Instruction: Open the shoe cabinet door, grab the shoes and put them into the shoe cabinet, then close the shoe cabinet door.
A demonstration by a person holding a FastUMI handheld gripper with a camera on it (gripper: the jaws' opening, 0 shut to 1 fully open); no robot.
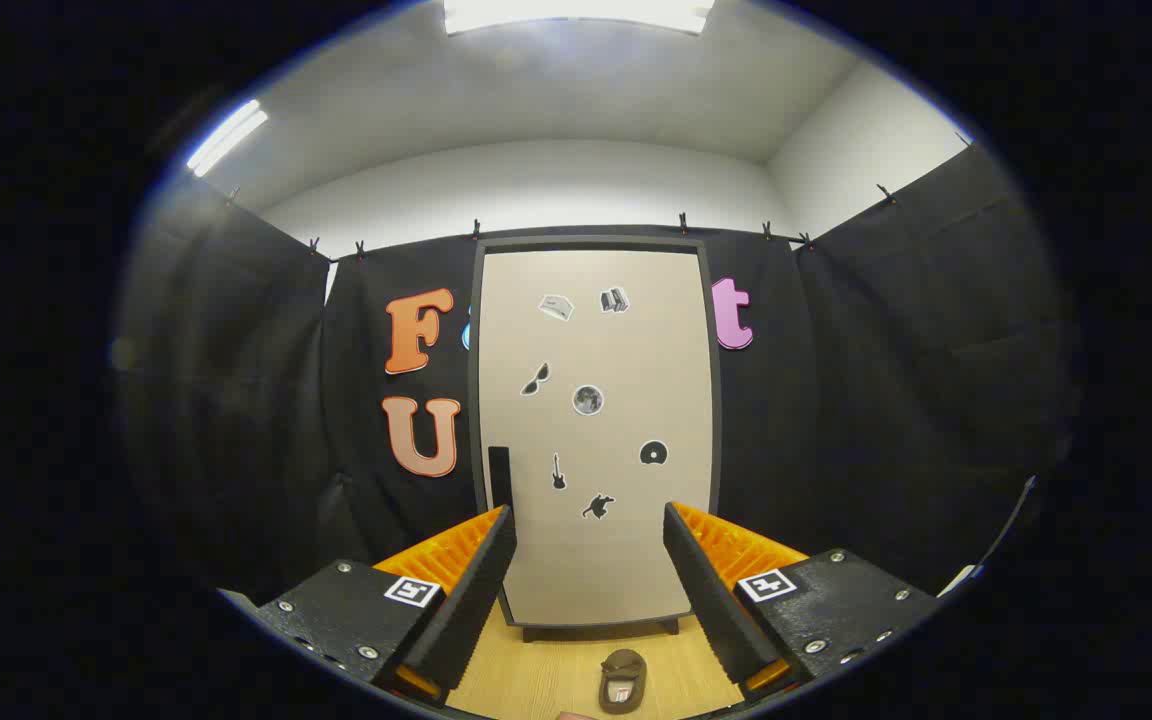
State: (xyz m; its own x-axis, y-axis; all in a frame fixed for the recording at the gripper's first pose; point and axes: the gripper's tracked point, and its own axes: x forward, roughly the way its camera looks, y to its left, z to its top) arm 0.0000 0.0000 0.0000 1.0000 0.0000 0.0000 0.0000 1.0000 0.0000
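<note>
The hand-held gripper (588, 590) is held wide open and empty, its ribbed orange fingers (456, 550) aimed at the cabinet door (596, 430). The door is shut, flat and beige, dotted with stickers; opening is judged the step in hand, calling for the dark handle (500, 478) at its left edge. A brown shoe (623, 680) lies near, on the wooden floor (536, 675).

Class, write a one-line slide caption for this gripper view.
Open gripper faces the closed shoe cabinet door, its black handle beyond the fingers, a brown shoe on the floor between them.
</note>
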